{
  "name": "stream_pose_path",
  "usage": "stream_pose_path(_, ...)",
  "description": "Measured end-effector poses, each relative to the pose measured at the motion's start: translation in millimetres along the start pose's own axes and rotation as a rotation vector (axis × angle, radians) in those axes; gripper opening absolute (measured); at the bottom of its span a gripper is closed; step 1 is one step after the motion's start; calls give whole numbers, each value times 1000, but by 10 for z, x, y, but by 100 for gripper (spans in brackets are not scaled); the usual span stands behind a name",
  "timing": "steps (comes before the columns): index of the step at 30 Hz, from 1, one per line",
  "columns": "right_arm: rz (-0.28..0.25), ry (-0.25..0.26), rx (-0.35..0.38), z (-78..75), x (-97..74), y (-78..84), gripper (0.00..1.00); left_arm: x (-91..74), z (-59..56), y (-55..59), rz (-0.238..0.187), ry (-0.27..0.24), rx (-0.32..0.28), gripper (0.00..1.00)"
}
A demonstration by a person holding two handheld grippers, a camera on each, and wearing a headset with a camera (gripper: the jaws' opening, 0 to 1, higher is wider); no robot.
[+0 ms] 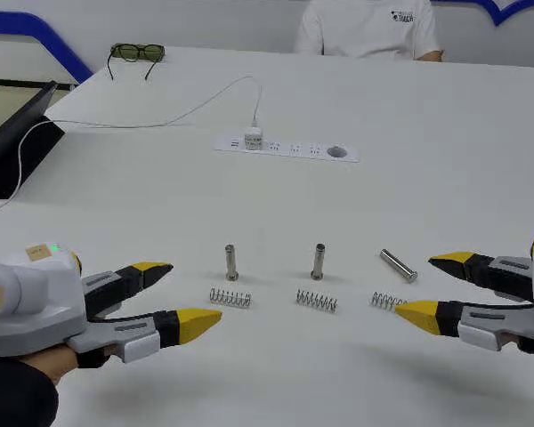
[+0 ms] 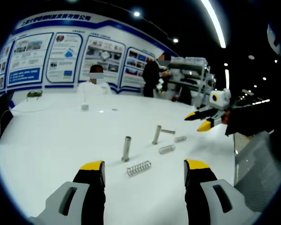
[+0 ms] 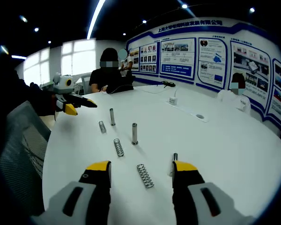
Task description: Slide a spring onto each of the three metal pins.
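White table (image 1: pixel 409 116), large and mostly bare. The far side has a power strip (image 1: pixel 285 147) with a white plug and cable, sunglasses (image 1: pixel 137 53), and a dark screen (image 1: pixel 13 142) at the left edge. A person in a white shirt (image 1: pixel 369 27) sits across, cut off at the top. The gripper views show blue-framed wall posters and ceiling lights.

Left gripper (image 1: pixel 194 292): jaws wide apart, holding nothing, left of the row of parts. Right gripper (image 1: pixel 416 286): jaws also apart, empty, right of the row, with its body cut off by the frame edge.

Left pin (image 1: pixel 231 262) and middle pin (image 1: pixel 318 261) stand upright; right pin (image 1: pixel 398 265) lies flat. Left spring (image 1: pixel 230 298), middle spring (image 1: pixel 316 301) and right spring (image 1: pixel 388 302) each lie on the table just in front of their pin, none on a pin. In the right gripper view the lying pin is partly hidden behind a jaw tip.
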State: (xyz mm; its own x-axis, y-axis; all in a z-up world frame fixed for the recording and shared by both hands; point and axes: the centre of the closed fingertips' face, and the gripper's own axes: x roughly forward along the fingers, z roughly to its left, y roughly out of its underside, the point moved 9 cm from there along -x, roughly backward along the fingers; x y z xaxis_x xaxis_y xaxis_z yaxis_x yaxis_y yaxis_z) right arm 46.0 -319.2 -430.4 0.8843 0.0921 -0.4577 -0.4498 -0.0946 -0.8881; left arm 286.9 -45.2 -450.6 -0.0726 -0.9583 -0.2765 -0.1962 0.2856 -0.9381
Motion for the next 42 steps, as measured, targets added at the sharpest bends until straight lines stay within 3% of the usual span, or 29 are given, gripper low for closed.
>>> stream_pose_path(28,1,23,21,-45,1,-19,51,45,-9,41,11,8,-3,71)
stream_pose_path(42,46,85,61,-282,172,-160,40,73,-21,44,15,15,-4,71)
